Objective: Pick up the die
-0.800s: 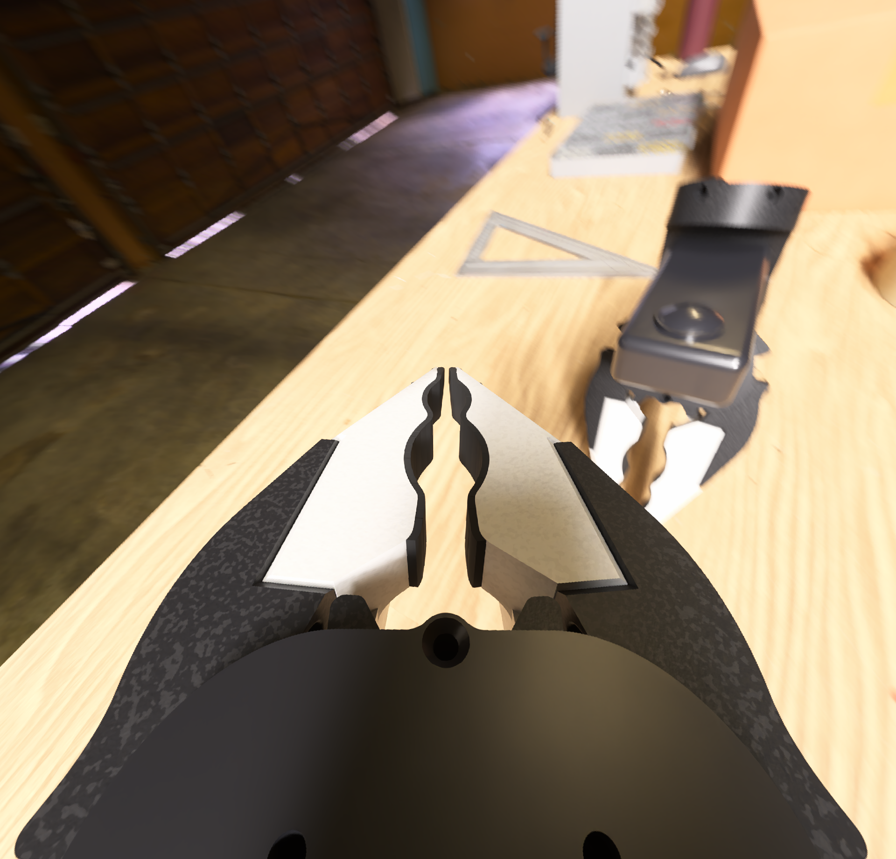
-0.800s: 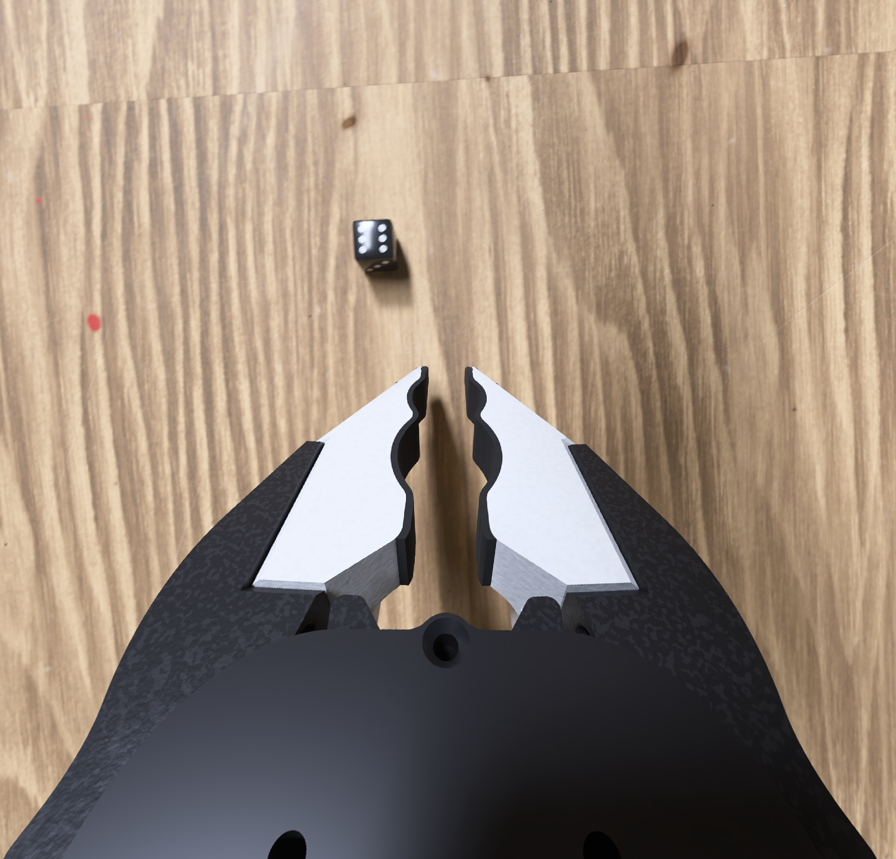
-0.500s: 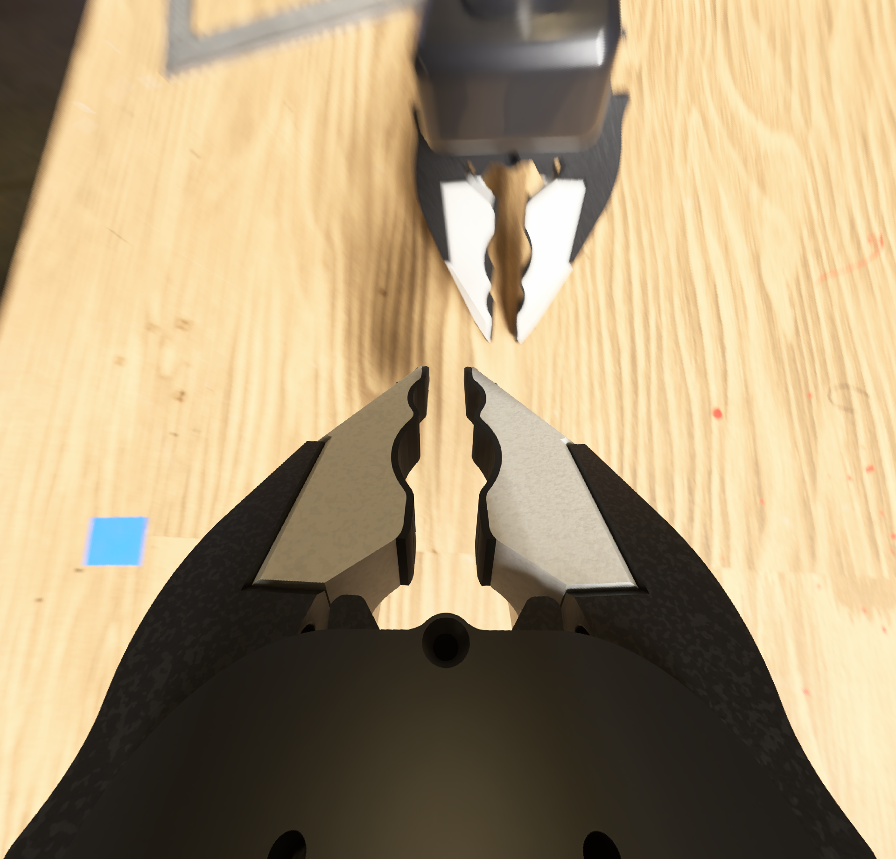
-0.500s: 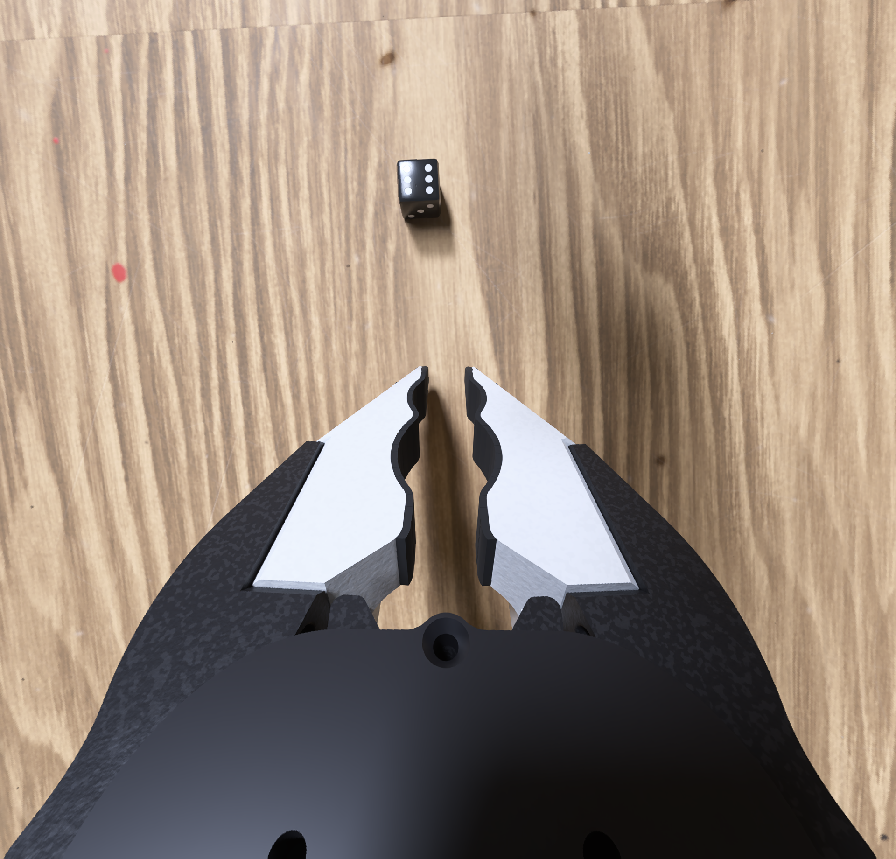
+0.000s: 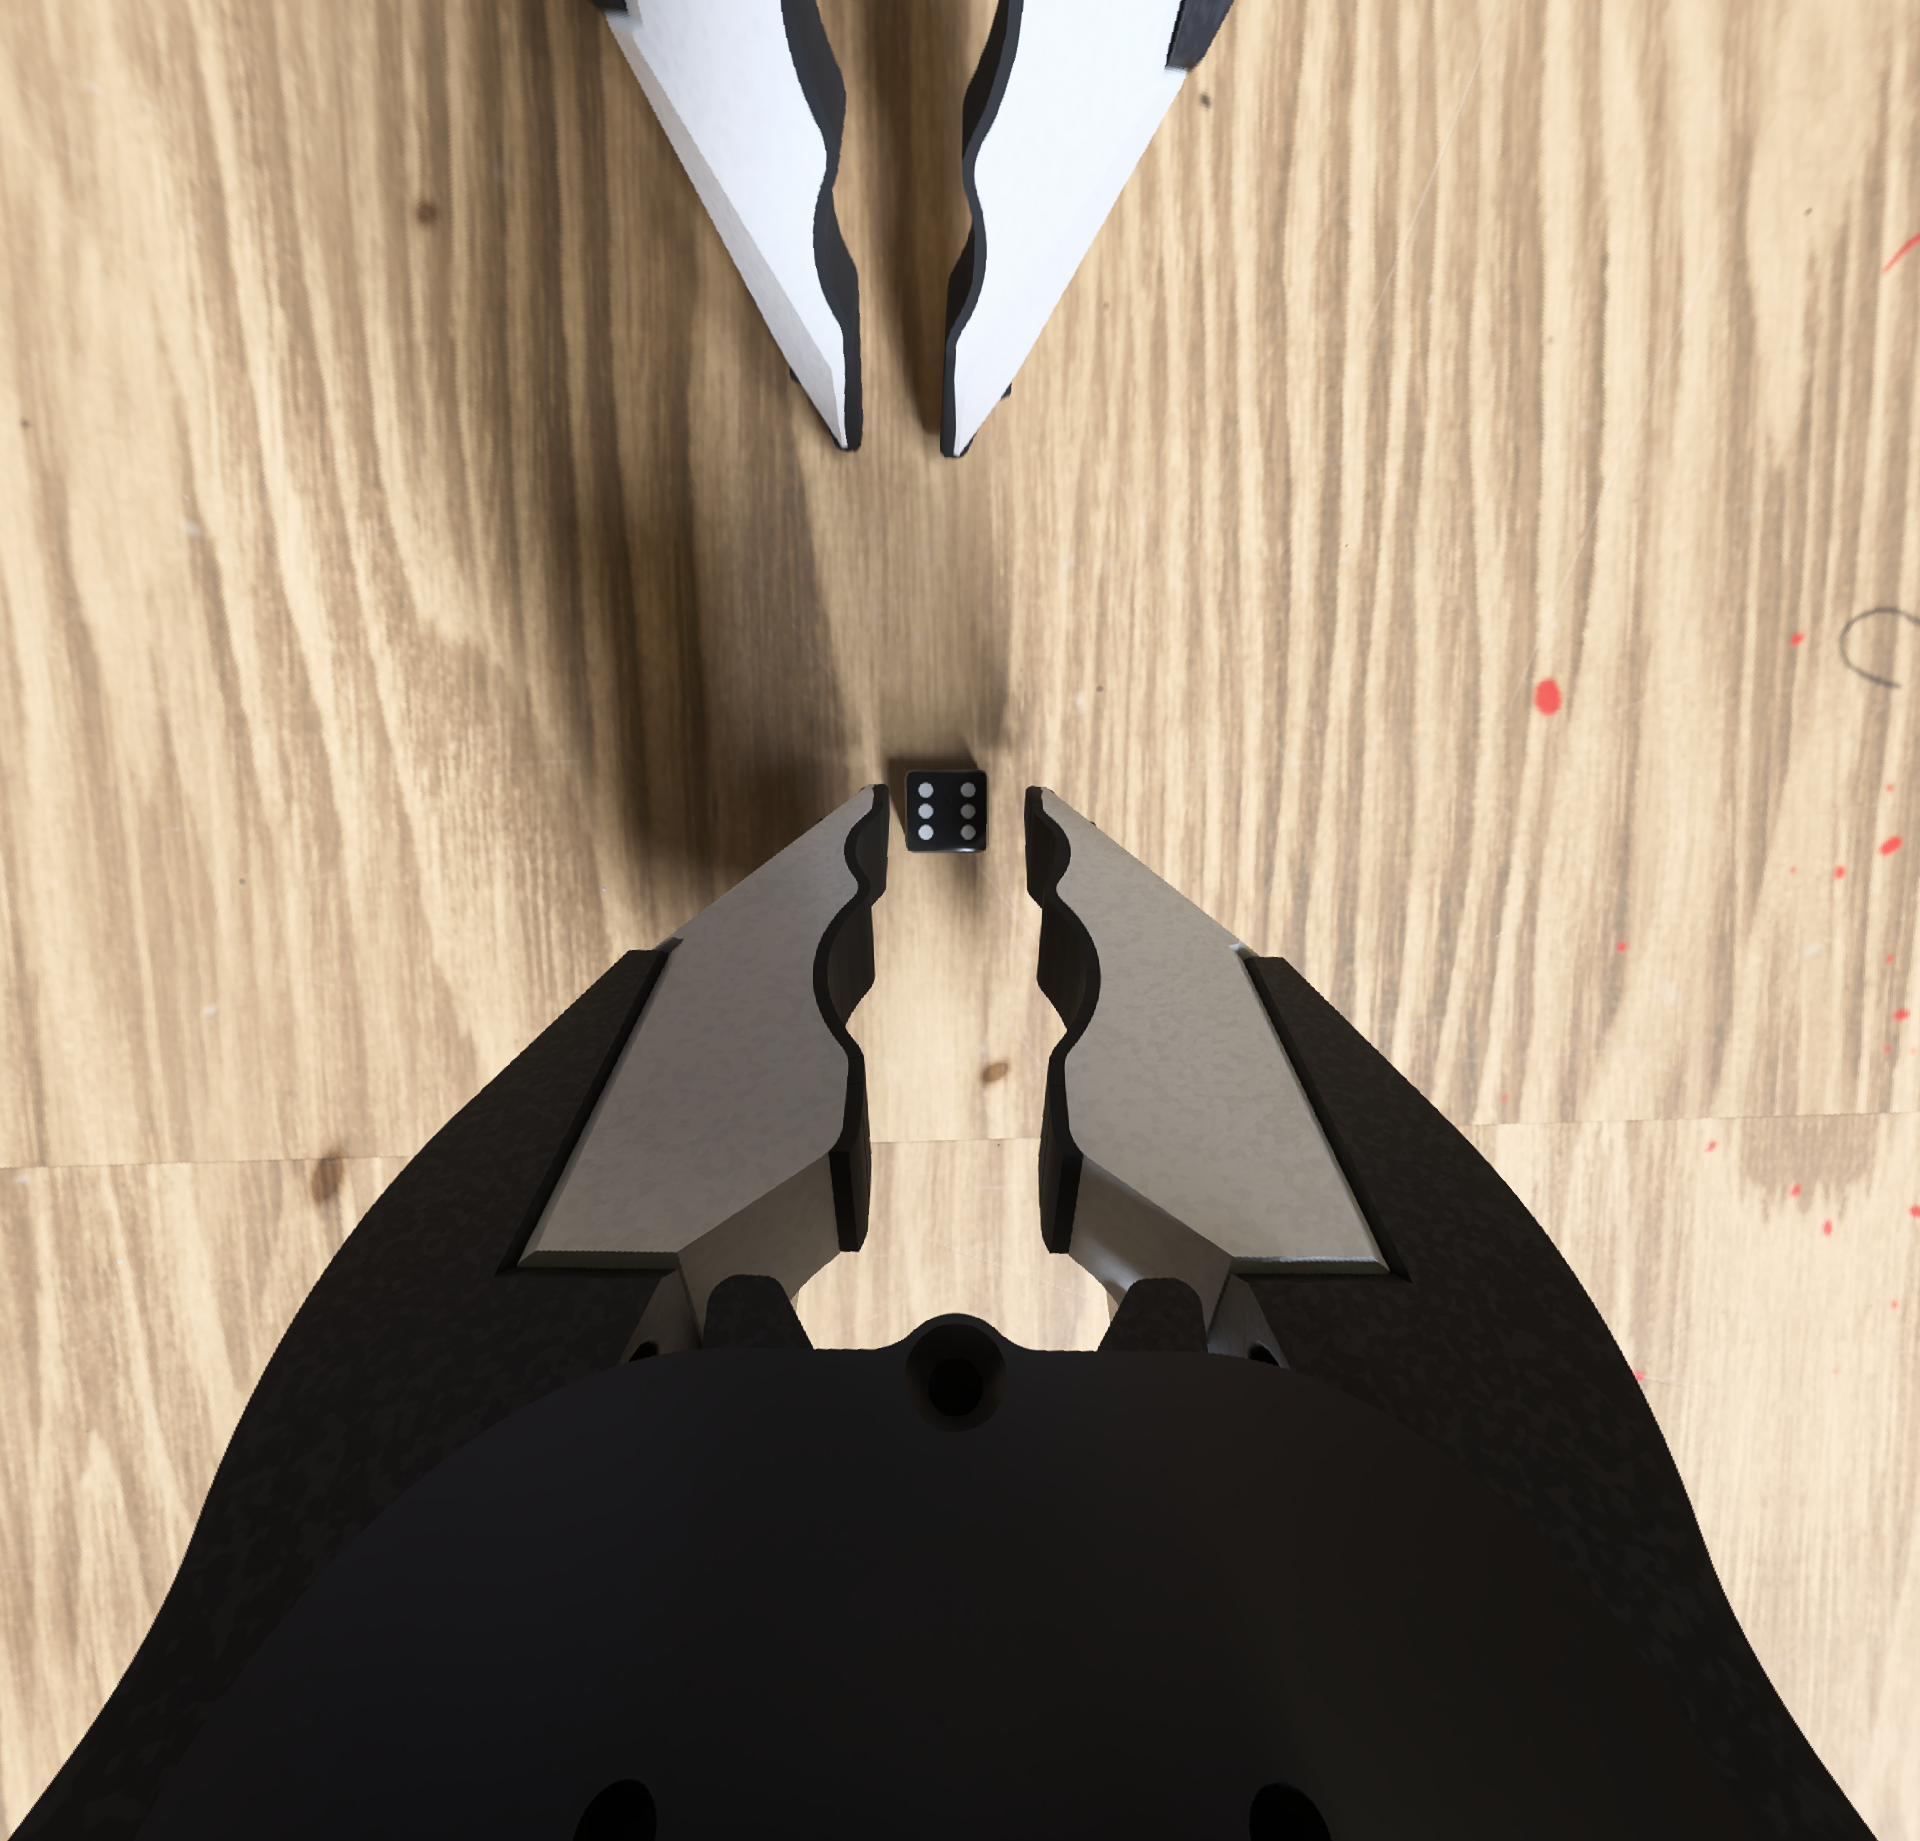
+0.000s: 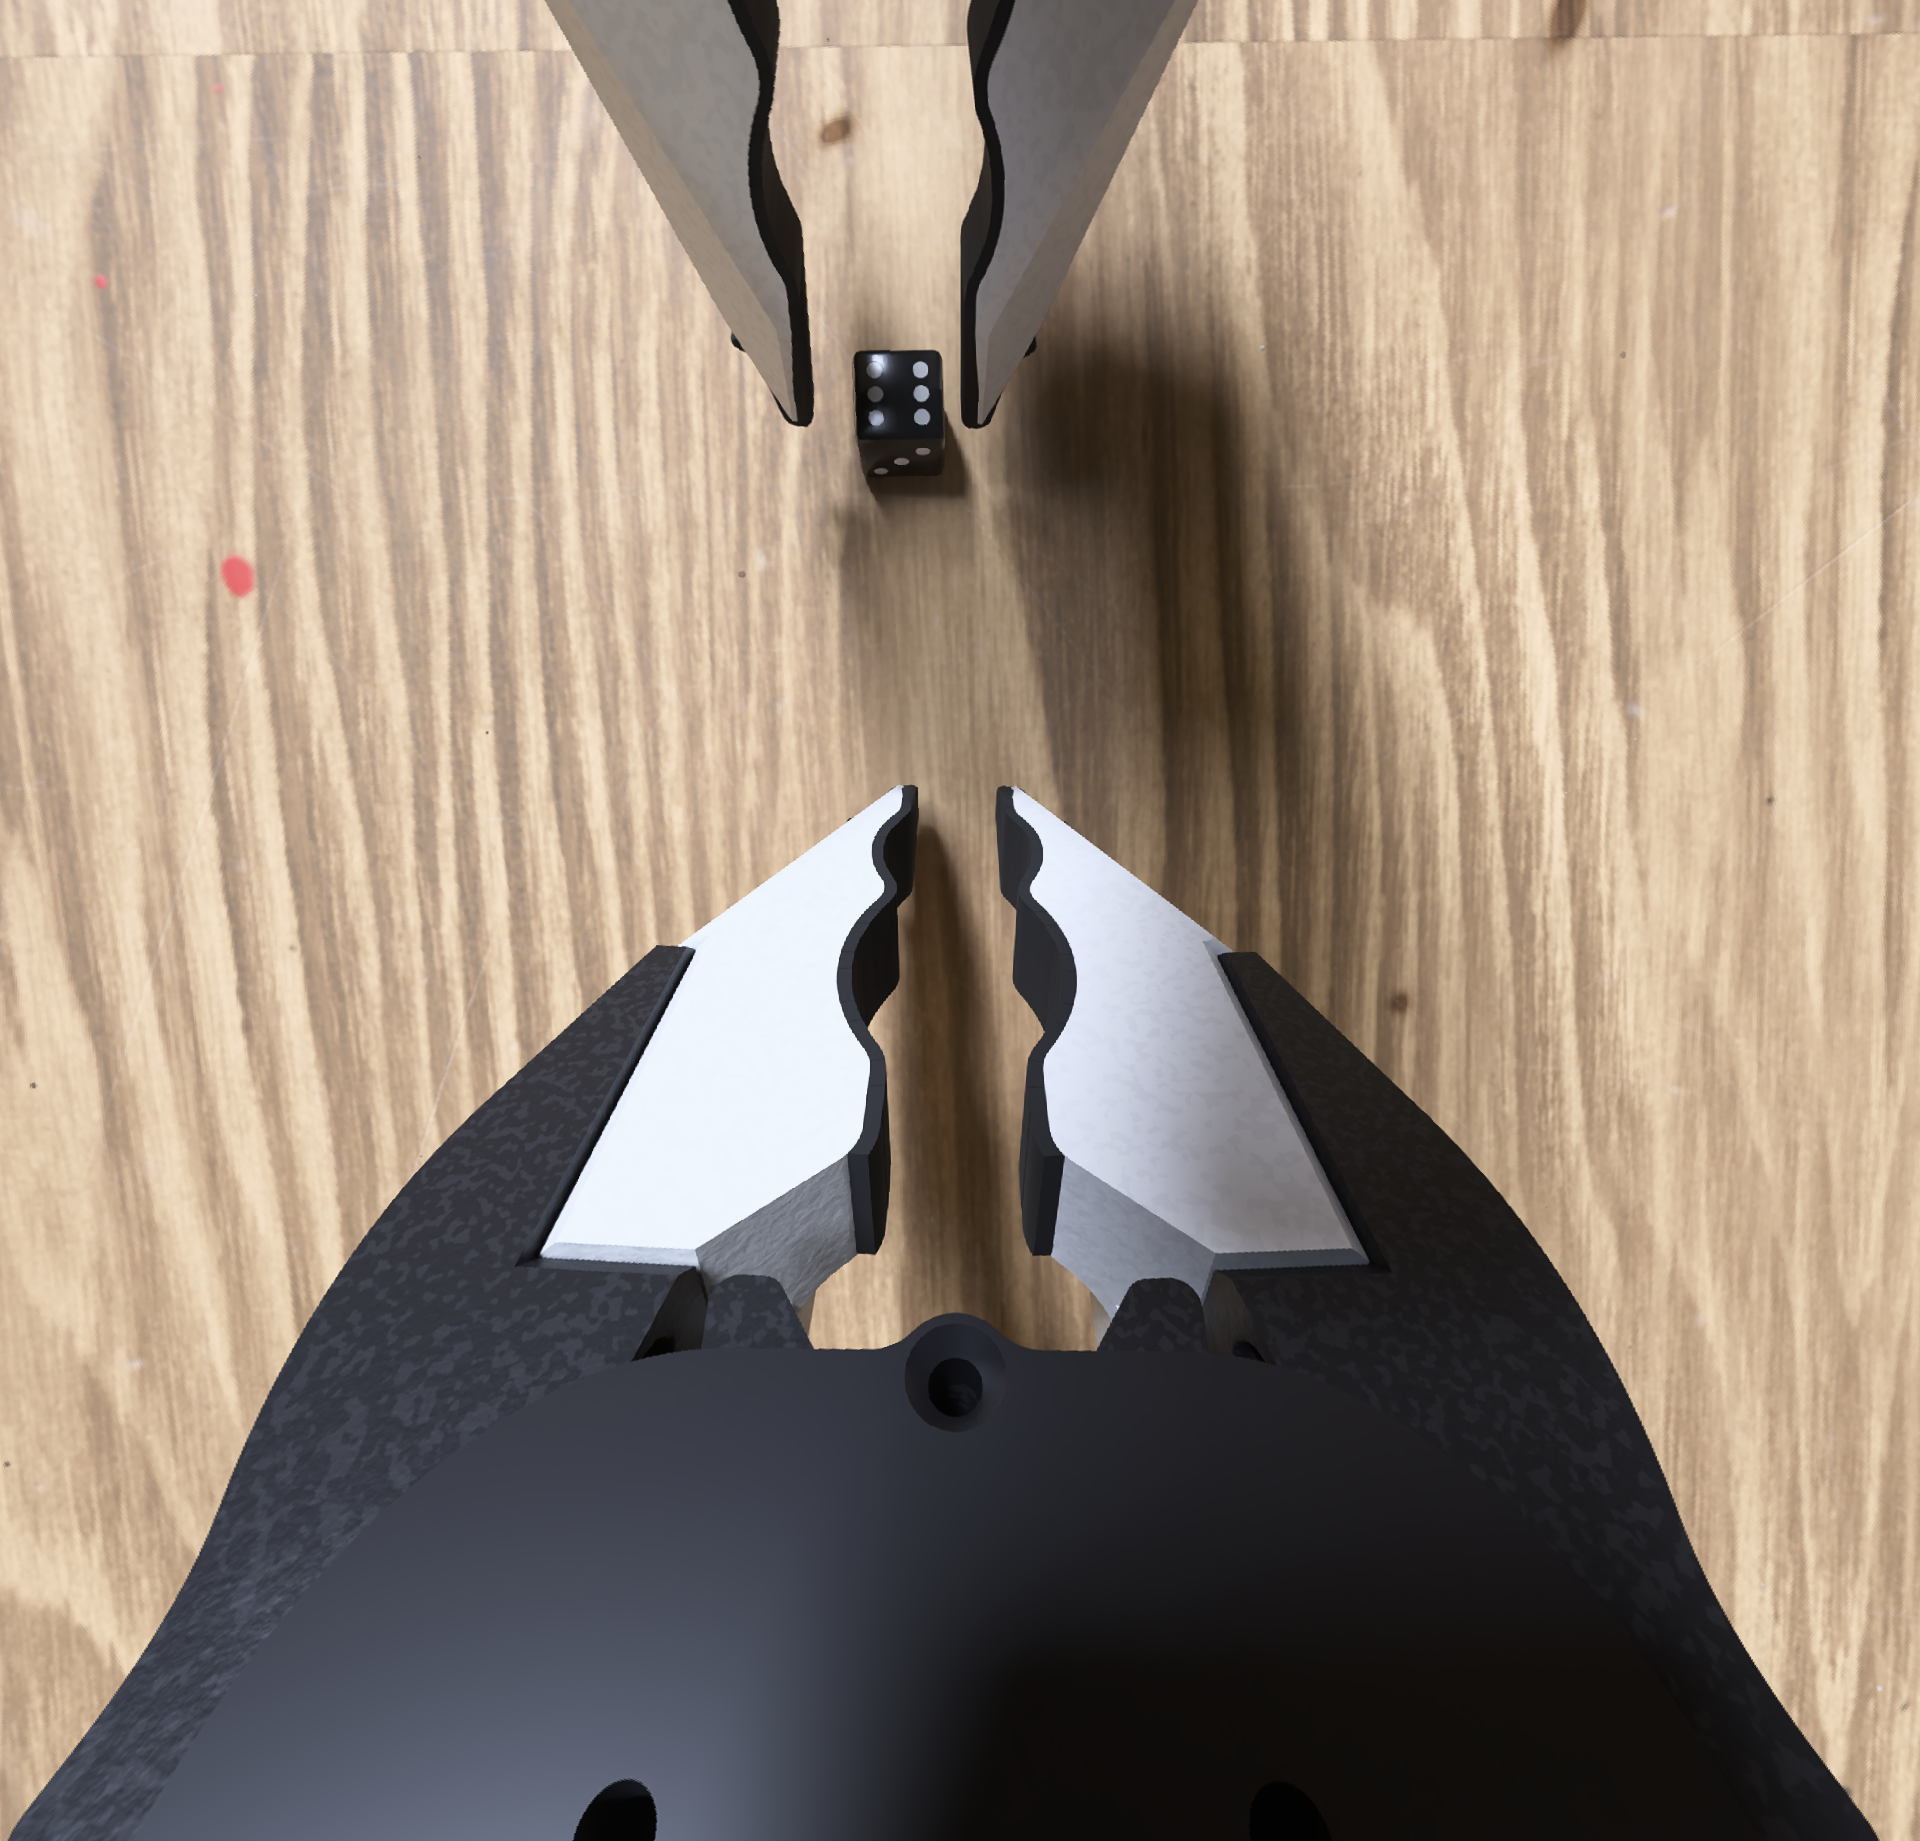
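Note:
A small black die (image 5: 945,810) with white pips lies on the wooden table (image 5: 364,648), six pips up. My left gripper (image 5: 956,804) is open, pointing down, with the die between its fingertips and small gaps on both sides. The right wrist view shows this too: the die (image 6: 899,409) sits between the left gripper's tips (image 6: 886,422). My right gripper (image 6: 956,796) is open by a narrow gap and empty. It hovers a short way from the die, tip to tip with the left gripper, and shows at the top of the left wrist view (image 5: 899,446).
The wood carries a red paint spot (image 5: 1547,696) and small red specks to the right in the left wrist view. The same spot (image 6: 238,577) lies left of the die in the right wrist view. A board seam (image 6: 312,54) runs across the table.
My left gripper swung from a level view along the table to pointing straight down, moved over the die and opened wider. The right gripper has barely moved, keeping its narrow gap.

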Action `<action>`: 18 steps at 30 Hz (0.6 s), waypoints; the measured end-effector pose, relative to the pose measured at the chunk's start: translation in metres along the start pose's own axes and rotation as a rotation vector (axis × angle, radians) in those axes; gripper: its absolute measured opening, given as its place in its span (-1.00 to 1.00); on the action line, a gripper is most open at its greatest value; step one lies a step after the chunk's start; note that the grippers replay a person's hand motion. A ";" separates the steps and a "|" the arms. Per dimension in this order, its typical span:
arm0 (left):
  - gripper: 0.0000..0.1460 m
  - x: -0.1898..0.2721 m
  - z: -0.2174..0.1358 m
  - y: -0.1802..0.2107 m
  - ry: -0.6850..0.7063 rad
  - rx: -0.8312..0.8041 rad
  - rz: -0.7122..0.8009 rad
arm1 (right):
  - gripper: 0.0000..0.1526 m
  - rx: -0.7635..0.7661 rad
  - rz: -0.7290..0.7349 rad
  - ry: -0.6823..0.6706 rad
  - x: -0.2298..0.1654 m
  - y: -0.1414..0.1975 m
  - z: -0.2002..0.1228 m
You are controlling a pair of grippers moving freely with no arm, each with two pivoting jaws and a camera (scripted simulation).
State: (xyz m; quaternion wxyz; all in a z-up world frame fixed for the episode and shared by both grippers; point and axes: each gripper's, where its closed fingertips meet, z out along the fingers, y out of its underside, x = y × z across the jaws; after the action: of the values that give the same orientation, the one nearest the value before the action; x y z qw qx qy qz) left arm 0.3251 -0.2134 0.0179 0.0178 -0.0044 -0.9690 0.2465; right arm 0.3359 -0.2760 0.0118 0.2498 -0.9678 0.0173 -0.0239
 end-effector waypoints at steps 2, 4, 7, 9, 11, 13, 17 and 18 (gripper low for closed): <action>-0.65 0.000 0.003 0.004 0.001 -0.026 -0.001 | -0.81 0.000 -0.004 -0.001 0.000 0.000 0.000; -0.65 0.000 0.004 0.005 0.012 -0.021 -0.009 | -0.80 -0.001 -0.008 -0.002 0.000 0.000 0.000; -0.71 -0.002 0.005 0.005 0.004 -0.011 -0.018 | -0.80 -0.001 -0.013 -0.004 0.000 0.000 0.000; -0.78 -0.002 0.005 0.005 0.010 -0.007 -0.023 | -0.80 -0.001 -0.016 -0.005 0.000 0.000 0.000; -0.78 -0.002 0.005 0.005 0.009 -0.003 -0.025 | -0.80 0.002 -0.017 -0.003 0.001 -0.001 0.000; -0.78 -0.002 0.005 0.005 0.005 0.002 -0.025 | -0.80 0.012 -0.012 0.001 0.001 -0.002 0.001; -0.78 -0.002 0.003 0.005 -0.001 0.022 -0.035 | -0.72 0.057 0.009 0.005 0.003 -0.005 -0.002; -0.78 -0.002 0.002 0.003 0.001 0.031 -0.038 | -0.70 0.080 0.018 0.003 0.003 -0.006 -0.005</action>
State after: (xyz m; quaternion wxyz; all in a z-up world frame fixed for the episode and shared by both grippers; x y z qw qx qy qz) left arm 0.3272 -0.2116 0.0148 0.0231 0.0143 -0.9649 0.2613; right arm 0.3387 -0.2729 0.0195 0.2884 -0.9569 0.0253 -0.0240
